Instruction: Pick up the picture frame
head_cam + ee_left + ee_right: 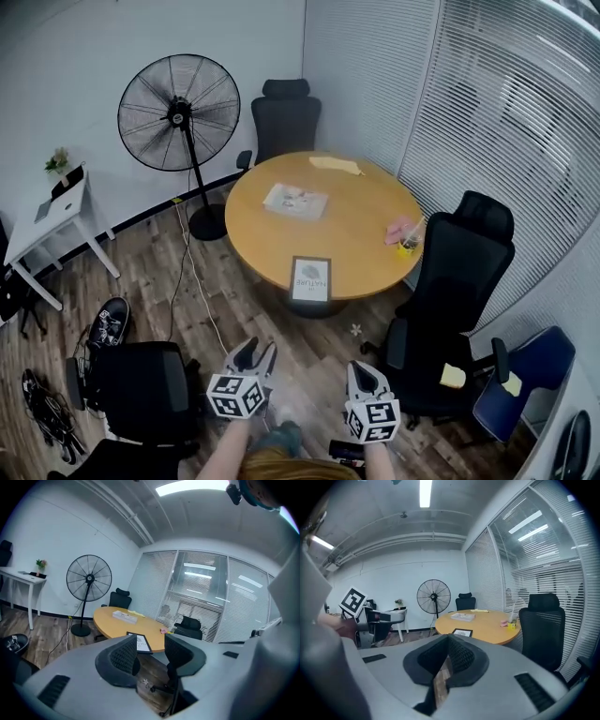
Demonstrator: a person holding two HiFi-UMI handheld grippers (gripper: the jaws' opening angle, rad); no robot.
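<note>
The black picture frame with a white print lies flat near the front edge of the round wooden table. It also shows in the left gripper view and the right gripper view. Both grippers are held low in front of the person, well short of the table, over the wooden floor. My left gripper is open, with nothing between its fingers. My right gripper has its jaws together at the tips and holds nothing.
A standing fan is left of the table, with its cable running across the floor. Black office chairs stand behind the table, to its right, and beside my left gripper. A magazine and a yellow cup lie on the table.
</note>
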